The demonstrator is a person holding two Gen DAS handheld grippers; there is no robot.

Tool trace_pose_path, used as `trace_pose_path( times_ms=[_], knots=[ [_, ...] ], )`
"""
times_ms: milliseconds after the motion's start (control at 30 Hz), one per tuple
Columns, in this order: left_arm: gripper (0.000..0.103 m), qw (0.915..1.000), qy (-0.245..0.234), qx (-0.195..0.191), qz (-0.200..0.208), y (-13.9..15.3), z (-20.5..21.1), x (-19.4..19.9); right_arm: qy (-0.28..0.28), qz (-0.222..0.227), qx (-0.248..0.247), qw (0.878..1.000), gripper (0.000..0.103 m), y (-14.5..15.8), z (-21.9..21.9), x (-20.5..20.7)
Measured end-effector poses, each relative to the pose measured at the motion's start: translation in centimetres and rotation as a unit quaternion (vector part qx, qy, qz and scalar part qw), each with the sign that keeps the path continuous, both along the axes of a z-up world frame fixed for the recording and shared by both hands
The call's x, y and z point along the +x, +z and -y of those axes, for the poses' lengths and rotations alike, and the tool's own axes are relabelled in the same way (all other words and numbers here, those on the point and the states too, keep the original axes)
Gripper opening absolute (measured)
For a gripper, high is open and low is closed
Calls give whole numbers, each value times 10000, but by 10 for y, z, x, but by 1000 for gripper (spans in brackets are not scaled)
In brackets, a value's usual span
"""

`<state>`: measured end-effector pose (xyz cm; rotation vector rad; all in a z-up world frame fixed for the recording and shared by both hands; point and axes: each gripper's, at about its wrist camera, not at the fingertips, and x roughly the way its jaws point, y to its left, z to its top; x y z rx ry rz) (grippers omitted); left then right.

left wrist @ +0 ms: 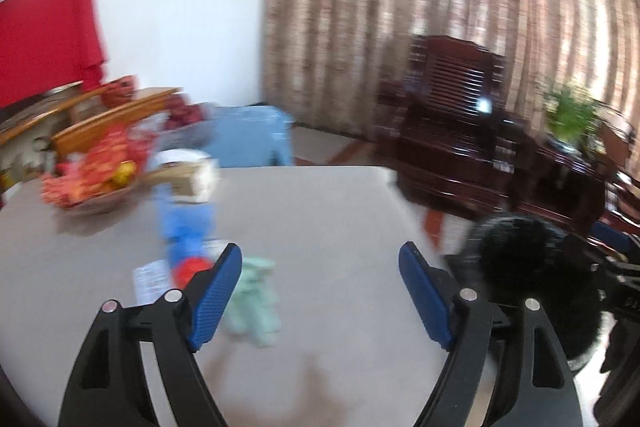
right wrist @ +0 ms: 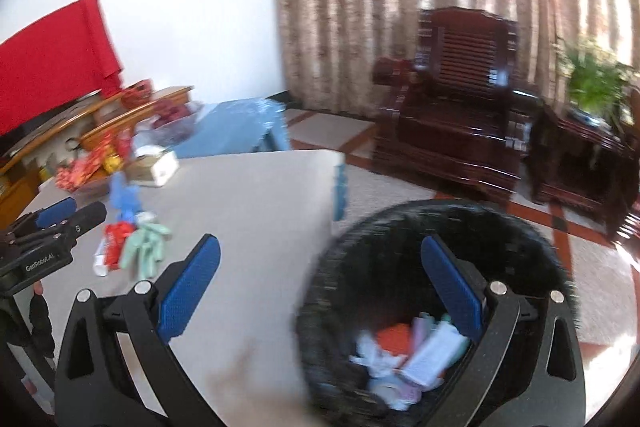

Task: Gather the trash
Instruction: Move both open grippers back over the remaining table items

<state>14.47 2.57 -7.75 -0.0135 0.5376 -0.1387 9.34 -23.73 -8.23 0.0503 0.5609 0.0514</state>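
While both grippers hang above the grey table (left wrist: 320,211), neither holds anything. The left gripper (left wrist: 320,267) has its blue-padded jaws spread wide over bare tabletop, with nothing between them; the right gripper (right wrist: 320,263) has its jaws spread as wide, one finger over the table's near right part, the other over the black bin (right wrist: 400,255).

Trash still on the table lies in one cluster toward the left: a pale green crumpled piece (left wrist: 254,301) just beside the left gripper's left finger, a red wrapper (left wrist: 192,269) and a white slip (left wrist: 150,279) touching or overlapping it, and a blue crumpled piece (left wrist: 184,223) behind them. The right wrist view shows the same cluster (right wrist: 136,243), well apart from the right gripper.

The bin stands off the table's right edge, close against it, its mouth open upward; inside lie white, orange and pale scraps (right wrist: 404,359).

Farther back on the table sit a bowl of red-wrapped items (left wrist: 90,183) and a small box (left wrist: 188,179). The centre and right of the tabletop are bare up to the far edge and right corner. Both views are motion-blurred.
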Motion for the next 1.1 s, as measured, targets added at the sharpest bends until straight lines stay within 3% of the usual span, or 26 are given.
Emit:
trace_pose_path(
  times_ms=[200, 433, 867, 1033, 1100],
  knots=[
    [79, 9958, 889, 216, -52, -18, -74, -4, 497, 25, -128, 9987, 98, -5, -65, 26],
    [79, 9909, 1291, 257, -294, -44, -123, -5, 773, 49, -204, 9968, 98, -17, -114, 45],
    [77, 9849, 1432, 143, -960, -97, -131, 26, 898, -423, -345, 9945, 98, -59, -147, 69],
    [60, 9822, 1392, 126, -1253, -113, -129, 44, 931, -520, -344, 9937, 98, -66, -152, 79],
    [58, 9807, 1398, 93, -1367, -119, -130, 49, 945, -545, -338, 9935, 98, -68, -153, 82]
  ],
)
